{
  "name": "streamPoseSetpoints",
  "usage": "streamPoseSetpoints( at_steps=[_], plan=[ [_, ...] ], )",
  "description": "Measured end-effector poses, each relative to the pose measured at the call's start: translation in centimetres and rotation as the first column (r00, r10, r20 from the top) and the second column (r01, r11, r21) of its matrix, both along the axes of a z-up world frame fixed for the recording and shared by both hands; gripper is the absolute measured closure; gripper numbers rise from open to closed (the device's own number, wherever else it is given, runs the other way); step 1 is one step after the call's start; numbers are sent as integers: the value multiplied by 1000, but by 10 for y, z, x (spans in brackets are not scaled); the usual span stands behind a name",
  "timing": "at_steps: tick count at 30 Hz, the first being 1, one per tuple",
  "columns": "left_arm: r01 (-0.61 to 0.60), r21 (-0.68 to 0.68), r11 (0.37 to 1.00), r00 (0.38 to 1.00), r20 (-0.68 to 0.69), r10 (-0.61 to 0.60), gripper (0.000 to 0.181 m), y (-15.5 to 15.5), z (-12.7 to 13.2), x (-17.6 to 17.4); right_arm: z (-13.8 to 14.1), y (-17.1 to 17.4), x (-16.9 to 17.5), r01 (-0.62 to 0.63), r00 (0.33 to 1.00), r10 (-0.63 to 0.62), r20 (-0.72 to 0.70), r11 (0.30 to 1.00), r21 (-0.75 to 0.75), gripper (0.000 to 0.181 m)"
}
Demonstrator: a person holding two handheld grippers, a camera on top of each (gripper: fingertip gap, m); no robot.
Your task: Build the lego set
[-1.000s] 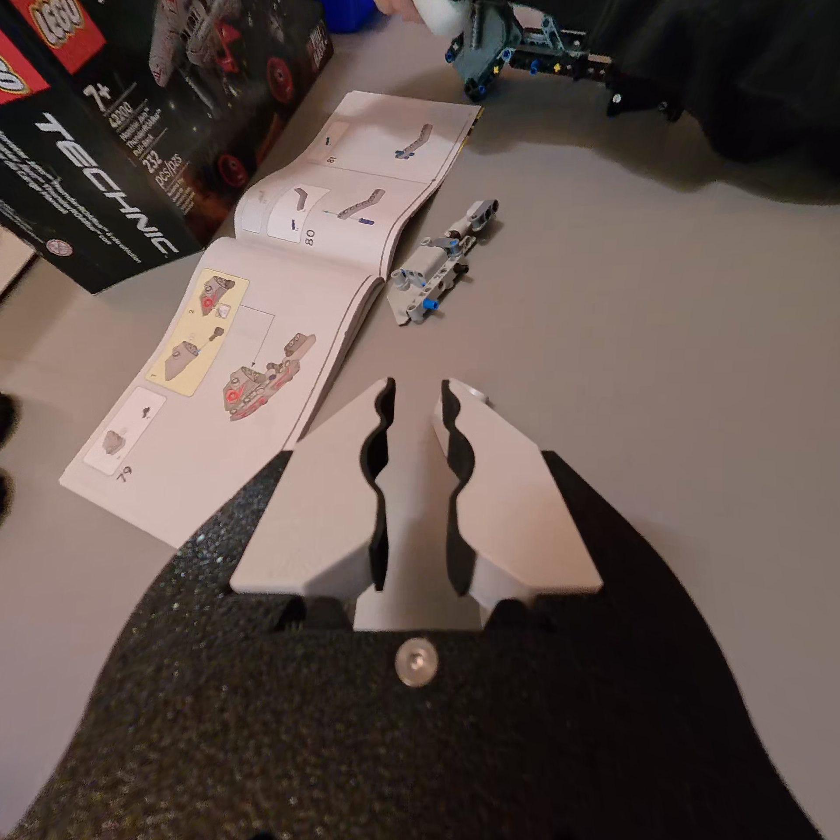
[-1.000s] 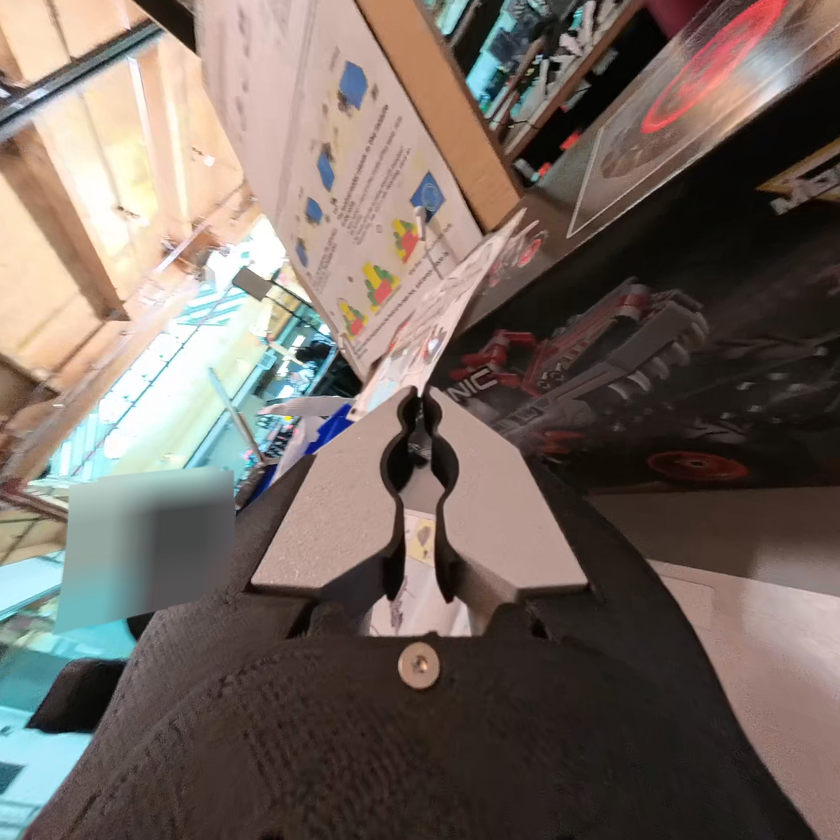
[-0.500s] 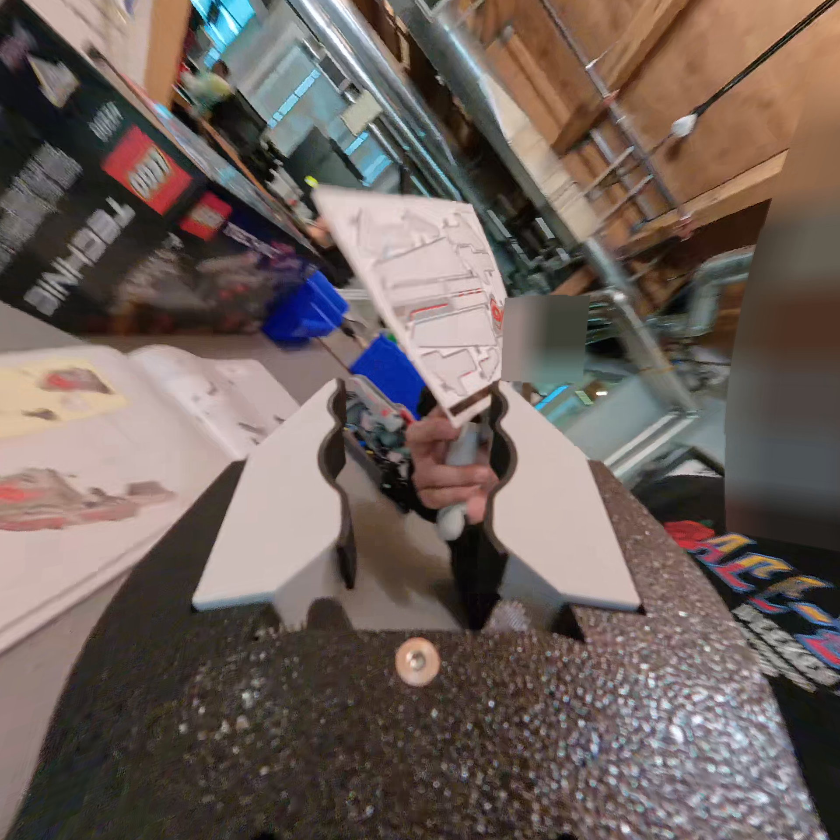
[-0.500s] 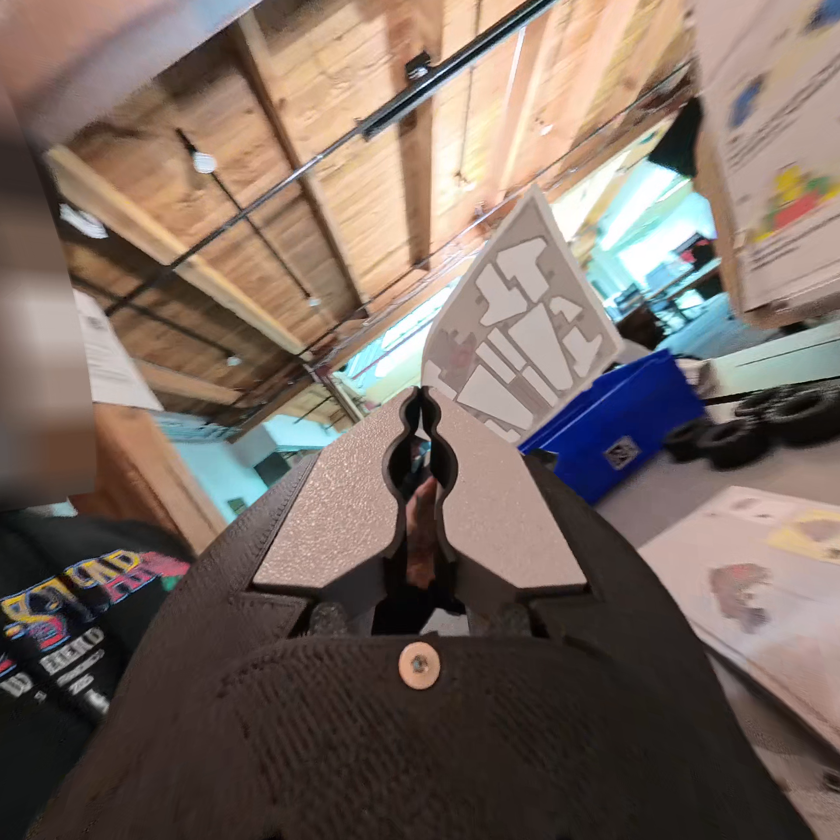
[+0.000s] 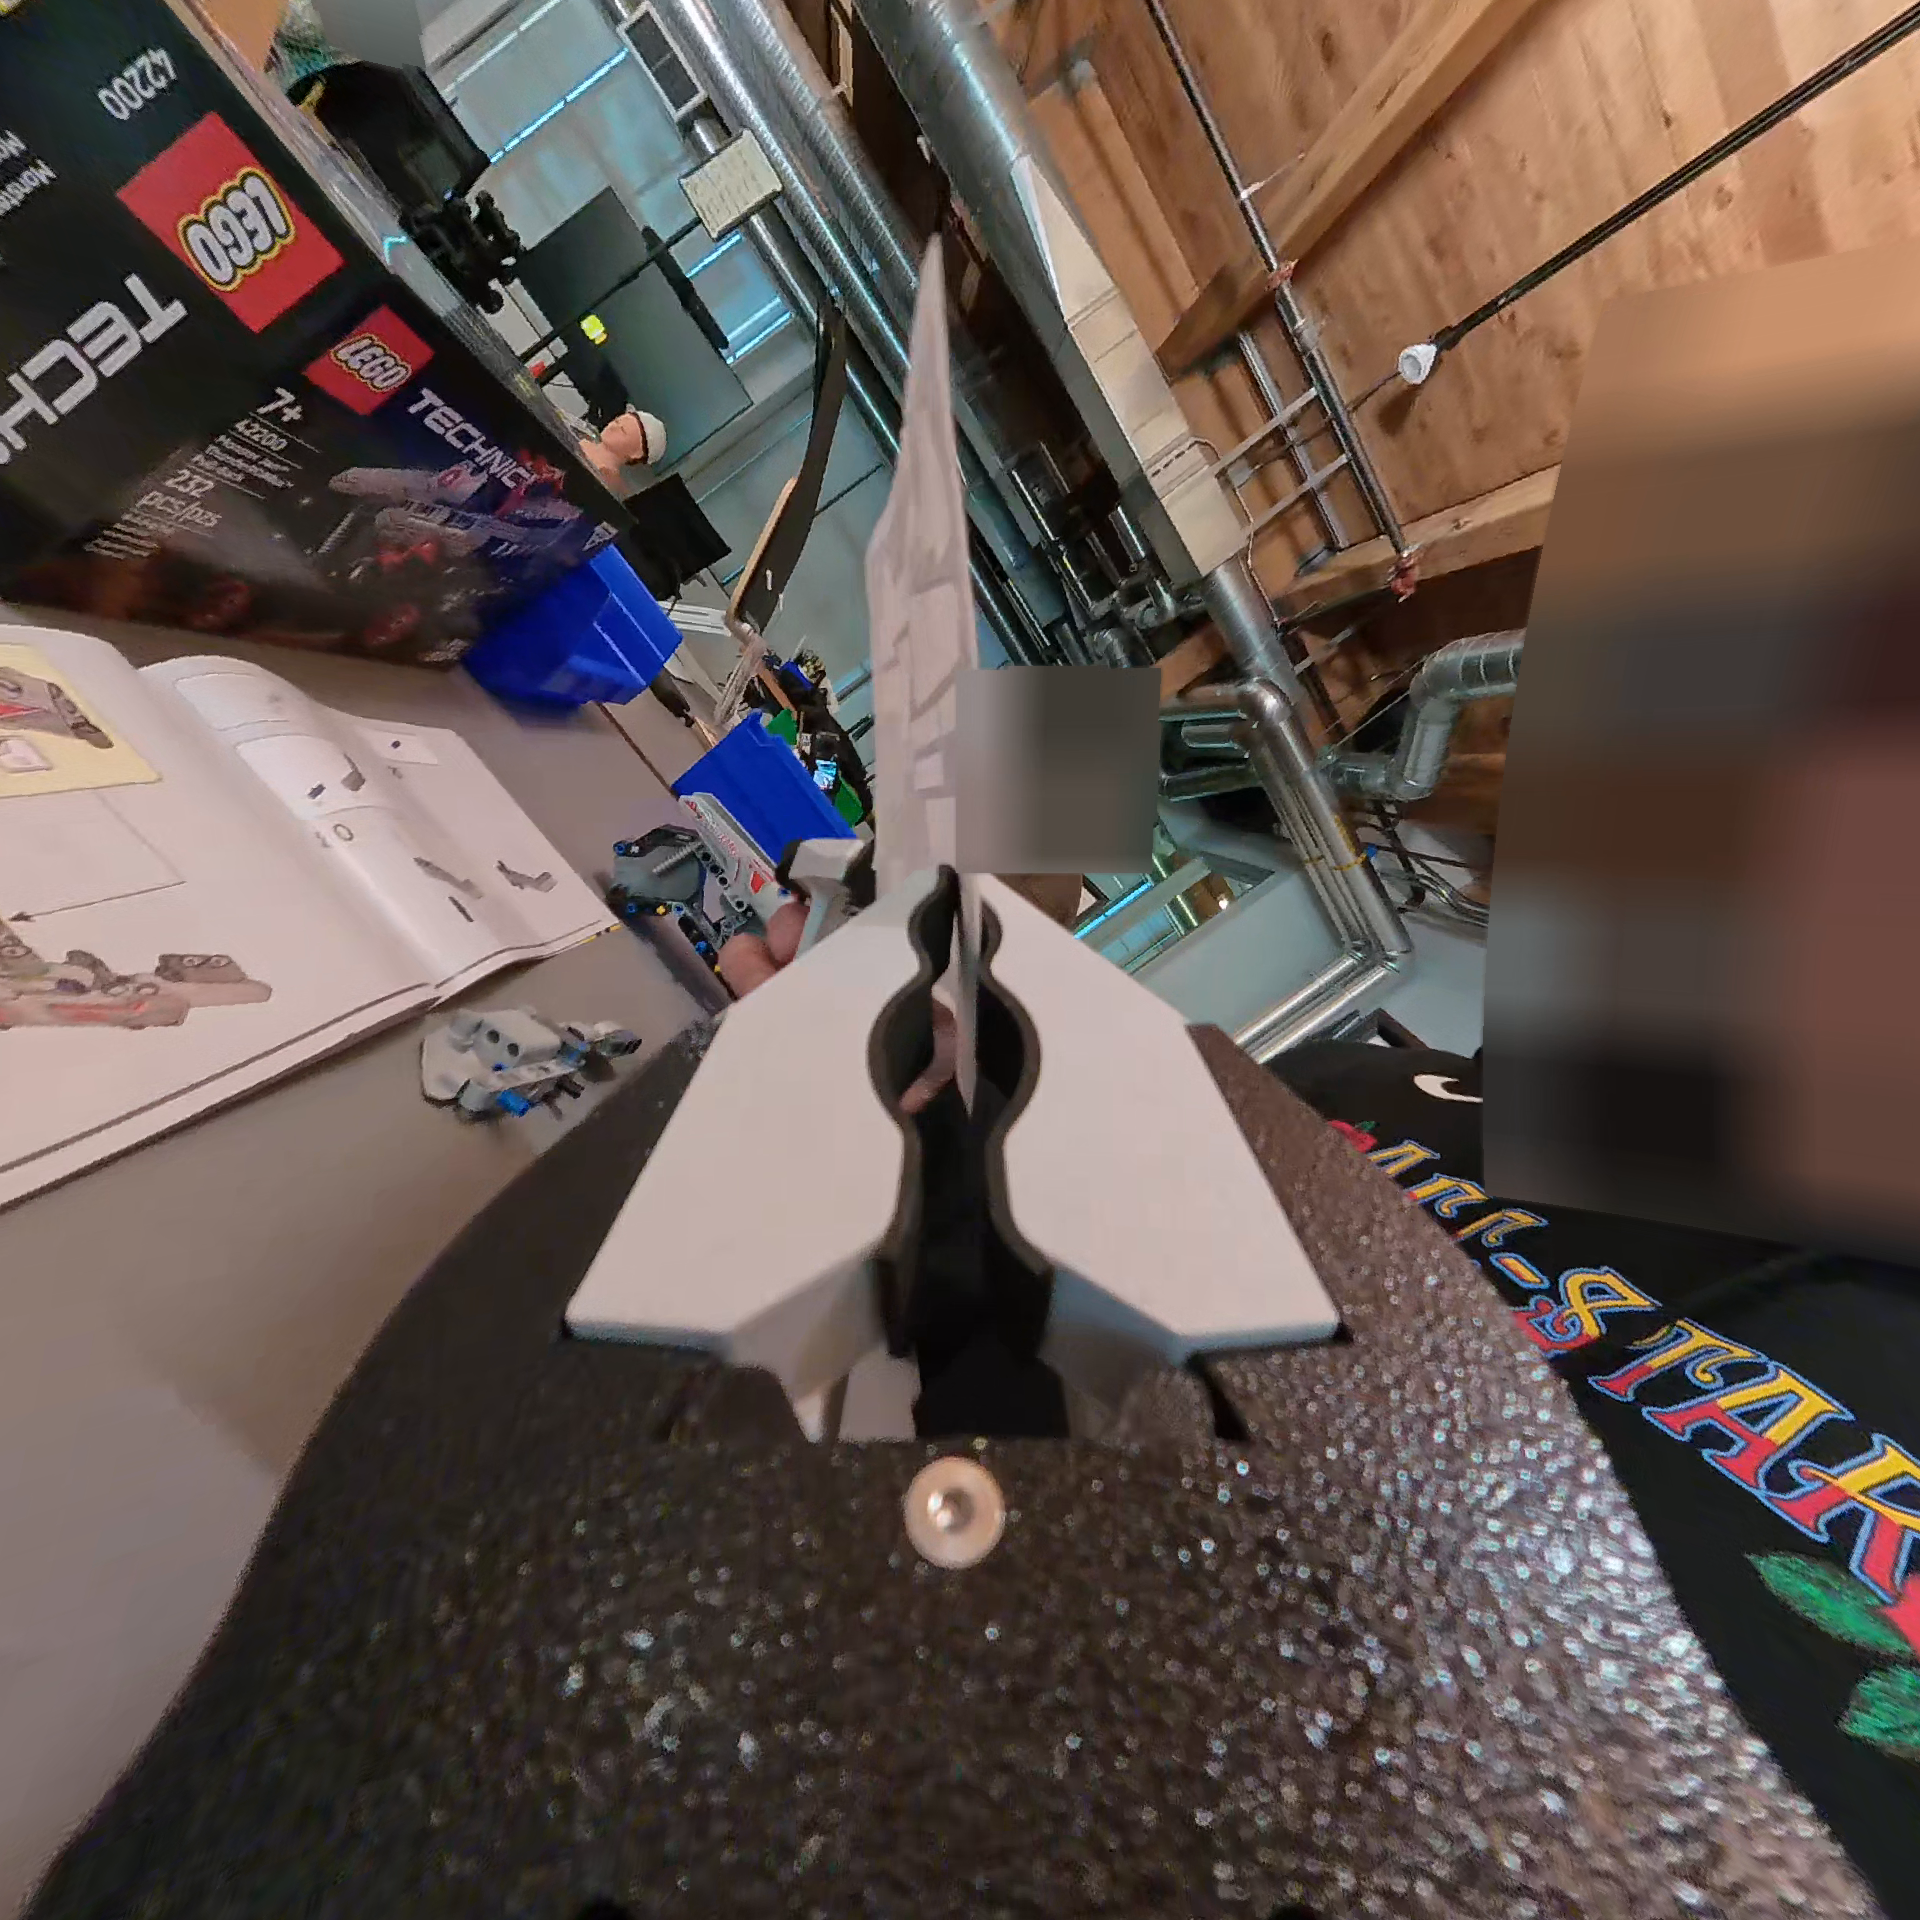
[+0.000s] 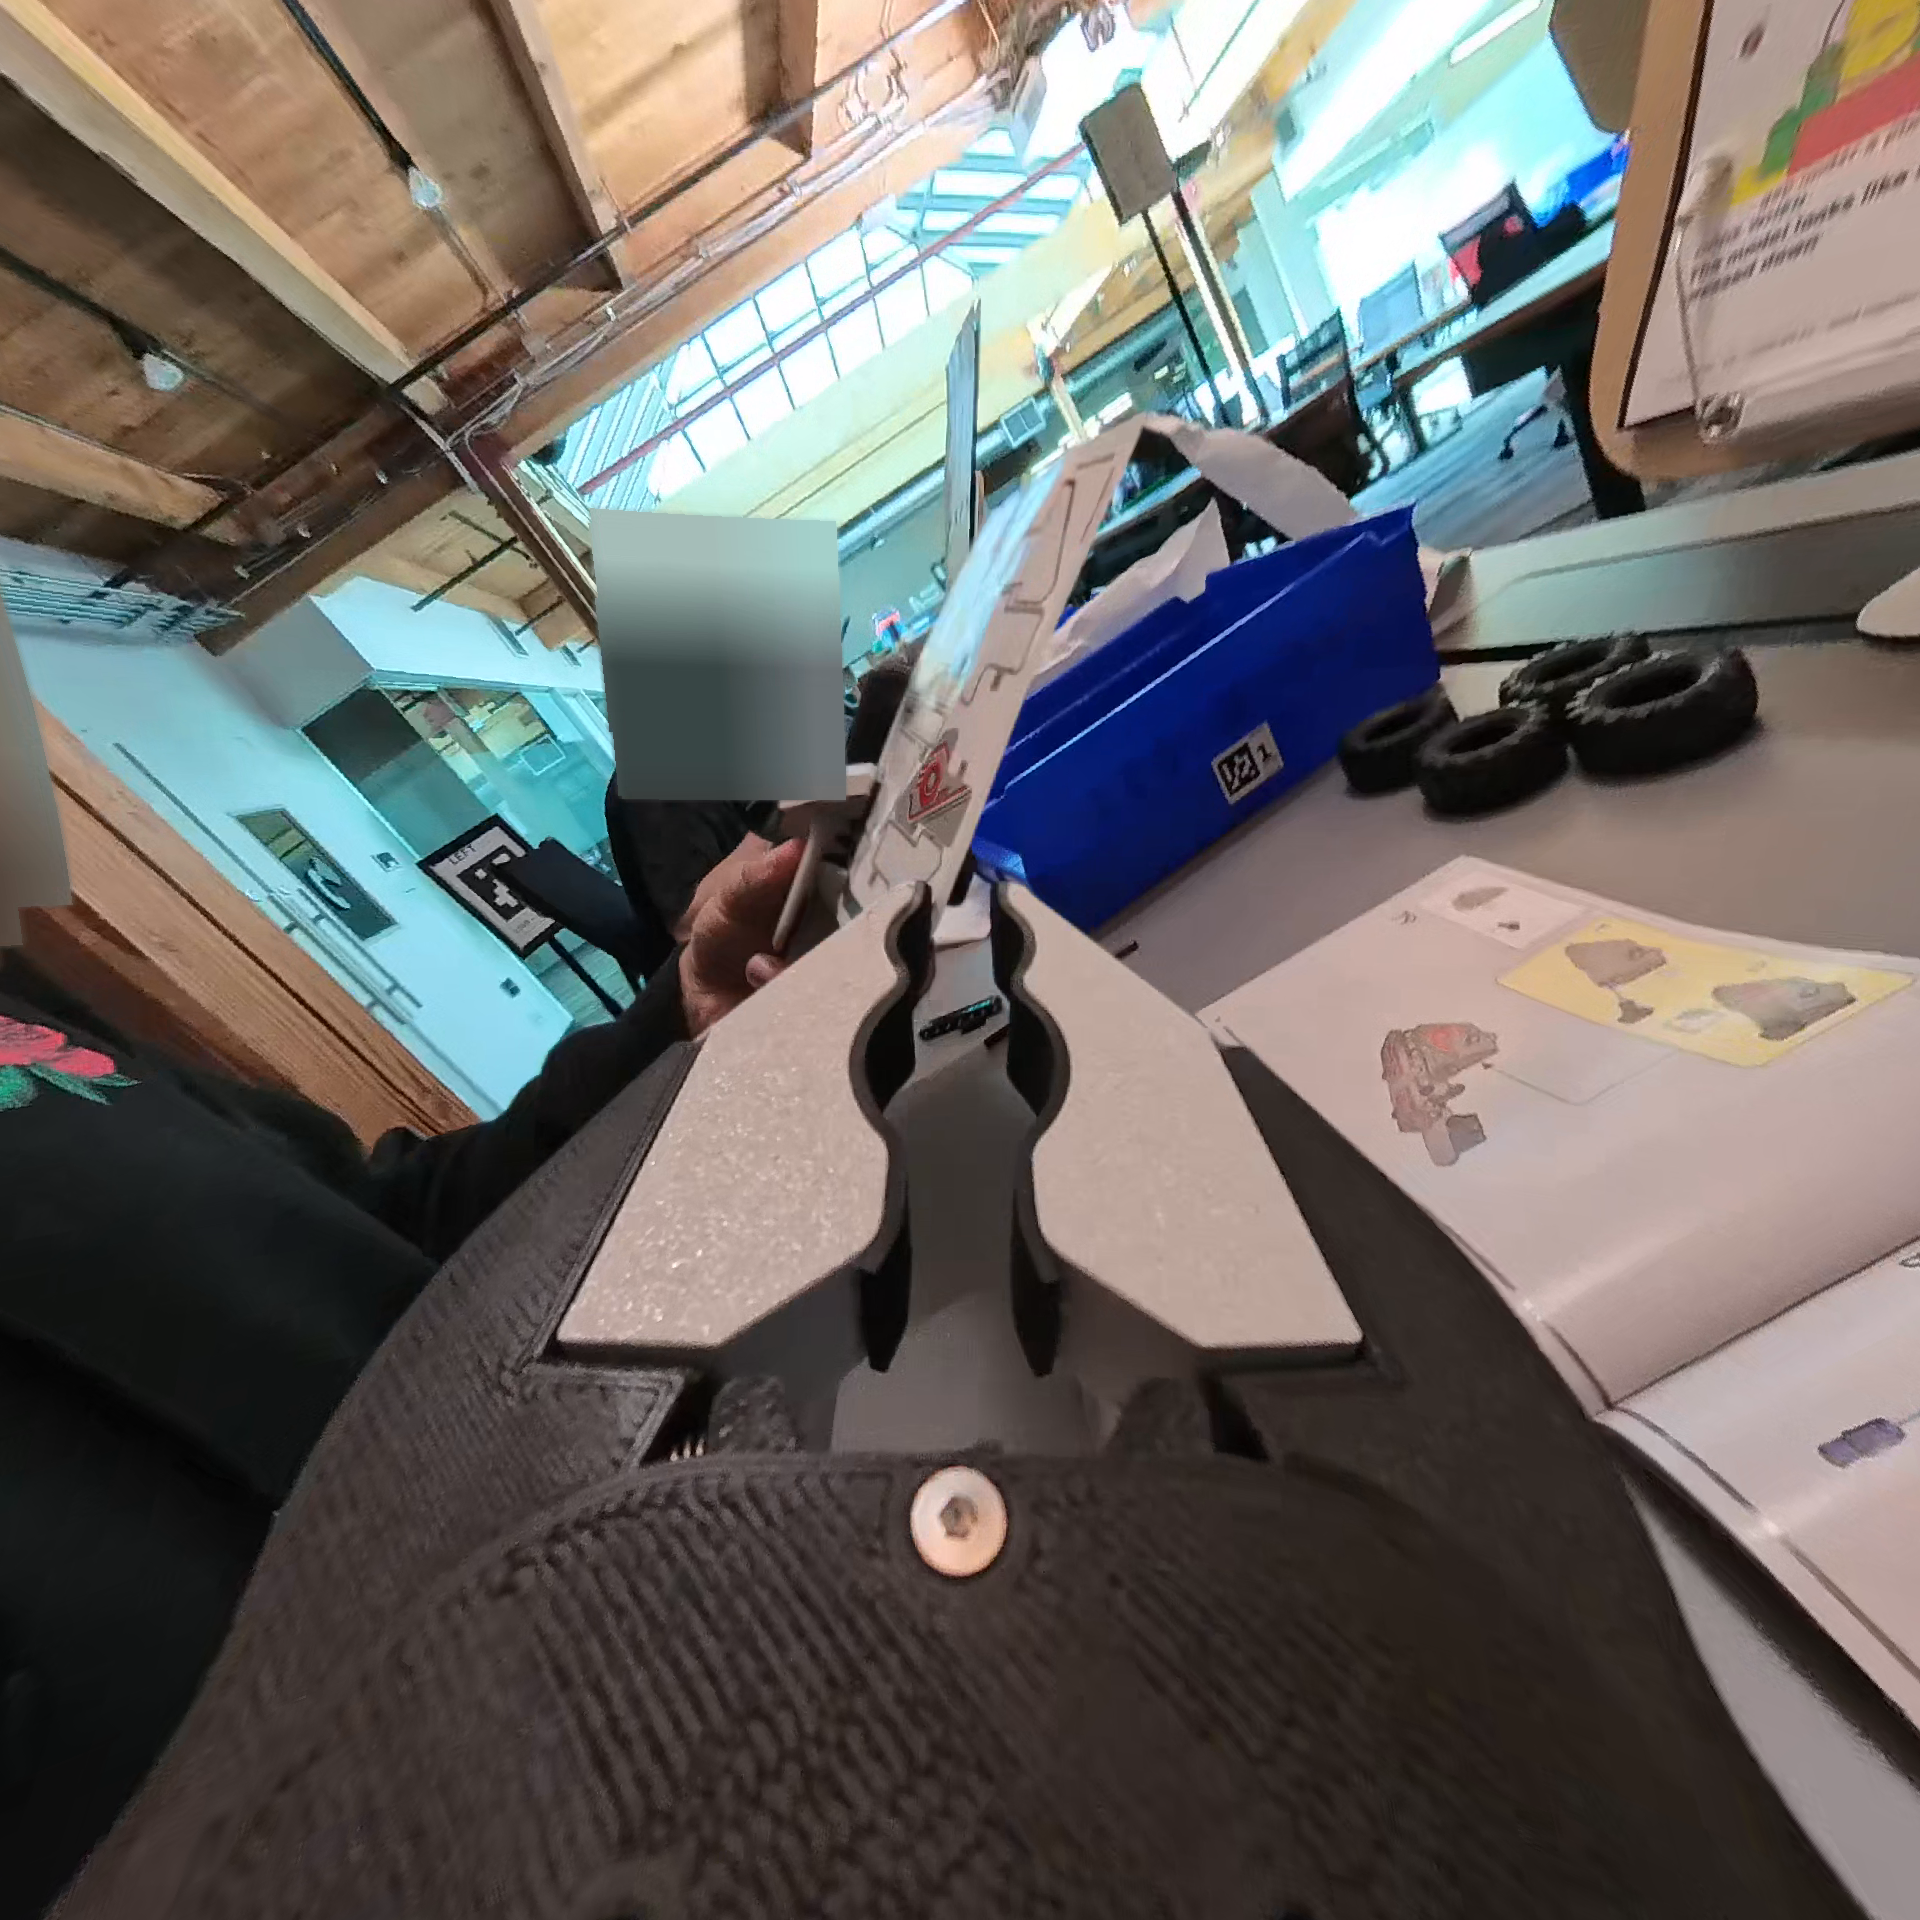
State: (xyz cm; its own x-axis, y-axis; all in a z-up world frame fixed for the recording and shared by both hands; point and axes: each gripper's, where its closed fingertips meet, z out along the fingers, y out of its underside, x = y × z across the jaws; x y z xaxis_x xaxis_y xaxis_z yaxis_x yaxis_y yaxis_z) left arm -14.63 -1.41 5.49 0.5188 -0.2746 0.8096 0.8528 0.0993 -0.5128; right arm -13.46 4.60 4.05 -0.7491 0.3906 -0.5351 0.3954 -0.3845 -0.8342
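Note:
My left gripper (image 5: 956, 883) is shut on the lower edge of a white sticker sheet (image 5: 920, 623), which stands upright and edge-on in the left wrist view. In the right wrist view the same sheet (image 6: 977, 727) curves up just beyond my right gripper (image 6: 956, 904), which is open and empty, its tips close to the sheet's bottom. A hand (image 6: 727, 935) shows to the left of the sheet. A partly built grey model (image 5: 686, 883) and a small grey sub-assembly (image 5: 520, 1049) lie on the grey table (image 5: 208, 1299).
An open instruction booklet (image 5: 260, 883) (image 6: 1558, 1091) lies on the table. A black set box (image 5: 208, 364) stands behind it. There are blue bins (image 6: 1195, 707) (image 5: 582, 634), several black tyres (image 6: 1558, 717) and a small black part (image 6: 956, 1018). The grippers' ends are close to 7 cm from one another.
The sticker sheet has changed grippers: the right gripper was shut on it and has opened. The left gripper, open around it half a second ago, has shut on it.

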Motion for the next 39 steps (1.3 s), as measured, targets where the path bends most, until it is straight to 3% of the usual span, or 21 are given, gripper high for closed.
streamPoseSetpoints(
  at_steps=[10,13,15,17,19,20,21,22,24,25,28,32,39],
  plan=[
    [-4,-59,998,1000,-7,4,181,-5,-12,2,-3,-16,6,-107,993,110,45,992,-71,181],
    [-97,-147,984,995,-45,91,179,-5,-26,-10,-1,-18,7,-98,994,101,42,993,-72,181],
    [-231,-239,943,970,-132,204,161,-13,-37,-25,-2,-15,3,-63,995,69,69,995,-83,181],
    [-436,-331,837,880,-350,320,156,-28,-43,-43,-4,-11,-2,-21,992,34,118,994,-106,181],
    [-694,-341,634,656,-663,362,148,-48,-34,-58,-12,-6,-8,39,985,-21,173,995,-97,181],
    [-764,-284,579,529,-790,310,148,-49,-21,-54,-16,-5,-9,56,981,-39,192,995,-84,181],
    [-766,-236,598,441,-870,220,154,-39,-9,-39,-18,-6,-9,62,978,-47,202,995,-72,181],
    [-723,-229,652,401,-908,125,153,-24,-2,-21,-20,-8,-8,60,978,-45,205,996,-66,181],
    [-573,-289,767,402,-914,-44,143,4,-2,17,-18,-15,-6,44,979,-28,201,997,-71,181],
    [-518,-323,792,397,-911,-112,139,13,-6,29,-17,-20,-3,20,982,-7,190,997,-70,181],
    [-454,-400,796,339,-904,-261,136,23,-18,42,-18,-32,3,-18,988,19,151,1000,-8,181],
    [-436,-499,749,374,-857,-354,137,26,-34,40,-13,-40,11,-40,997,35,63,996,79,181],
    [-286,-535,795,474,-800,-367,137,28,-33,54,-10,-45,21,-6,986,51,-159,964,267,181]
  ],
)
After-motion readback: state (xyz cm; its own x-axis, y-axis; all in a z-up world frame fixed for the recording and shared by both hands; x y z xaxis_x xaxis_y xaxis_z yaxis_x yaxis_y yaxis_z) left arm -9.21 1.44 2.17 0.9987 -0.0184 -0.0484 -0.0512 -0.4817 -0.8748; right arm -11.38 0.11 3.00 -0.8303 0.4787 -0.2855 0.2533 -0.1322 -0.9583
